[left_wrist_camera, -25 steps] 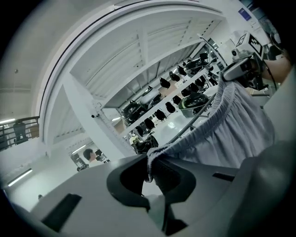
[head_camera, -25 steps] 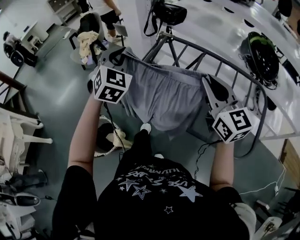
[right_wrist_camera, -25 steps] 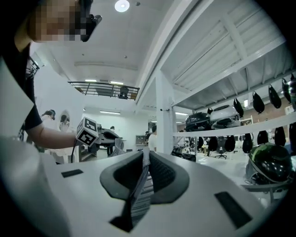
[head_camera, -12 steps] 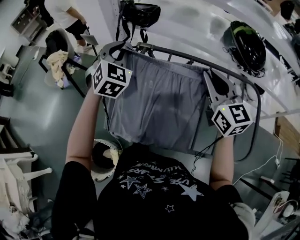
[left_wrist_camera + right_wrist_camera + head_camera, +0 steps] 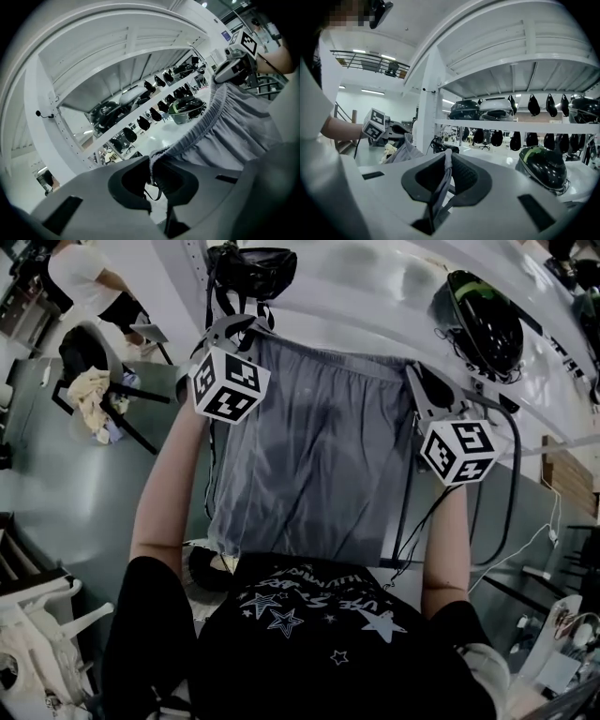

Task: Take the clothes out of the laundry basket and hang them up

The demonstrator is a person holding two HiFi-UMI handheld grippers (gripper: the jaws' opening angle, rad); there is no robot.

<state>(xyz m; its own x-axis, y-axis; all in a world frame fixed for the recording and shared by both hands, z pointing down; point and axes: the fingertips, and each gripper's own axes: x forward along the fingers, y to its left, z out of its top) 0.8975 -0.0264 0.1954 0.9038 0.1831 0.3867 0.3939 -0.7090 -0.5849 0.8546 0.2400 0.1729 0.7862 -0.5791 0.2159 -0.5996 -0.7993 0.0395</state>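
A pair of grey shorts (image 5: 319,465) hangs spread out by its elastic waistband between my two grippers, in front of a white shelf. My left gripper (image 5: 244,334) is shut on the waistband's left corner, seen as gathered cloth (image 5: 234,126) running out of its jaws (image 5: 152,161). My right gripper (image 5: 419,379) is shut on the right corner, where a fold of grey cloth (image 5: 439,187) is pinched between its jaws (image 5: 446,157). Each gripper view shows the other gripper: the right one (image 5: 234,65), the left one (image 5: 389,127).
A white shelf (image 5: 375,306) with black helmets (image 5: 483,320) and a black bag (image 5: 248,268) stands just beyond the shorts. A white laundry basket (image 5: 202,563) sits on the floor by my left leg. A chair heaped with clothes (image 5: 89,390) and another person (image 5: 89,277) are far left.
Both grippers have carried the shorts forward toward the white shelf. The metal rack rail seen behind the shorts earlier is now hidden by them. The grips have not changed.
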